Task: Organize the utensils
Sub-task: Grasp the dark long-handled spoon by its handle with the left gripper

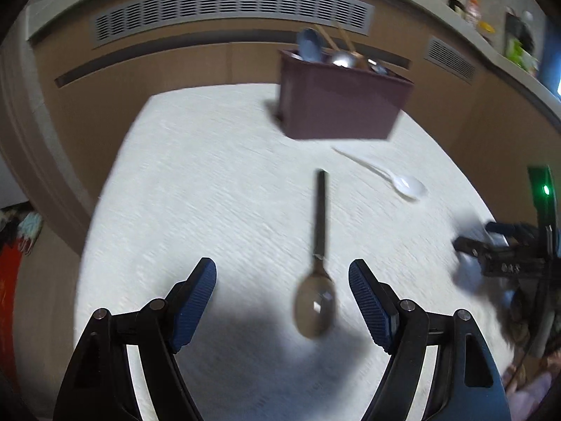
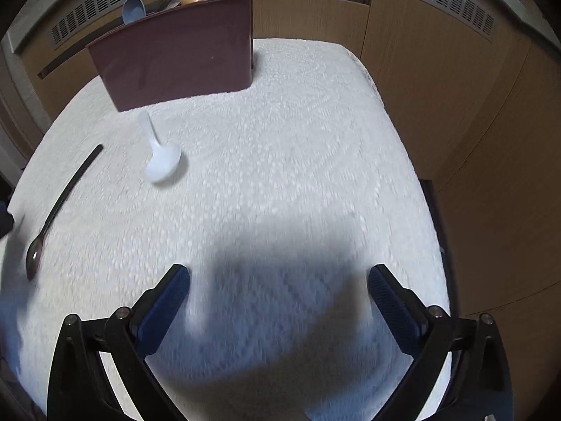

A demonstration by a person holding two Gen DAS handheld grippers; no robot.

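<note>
The left gripper (image 1: pixel 282 277) hung with its jaws spread wide over a metal spoon (image 1: pixel 317 277) lying bowl-near on the white textured surface (image 1: pixel 210 193). The right gripper (image 2: pixel 278 280) was likewise spread, holding nothing. A white spoon (image 2: pixel 159 159) lay just before a maroon bin (image 2: pixel 175 56) at the far edge, which held what looked like blue, metal and wooden utensils (image 2: pixel 157 0). Behind stood wood panelling with grey vents (image 1: pixel 228 3).

Motion blurs the metal spoon (image 1: pixel 315 301); the brown holder (image 1: pixel 342 105) hides its utensils' lower parts.
</note>
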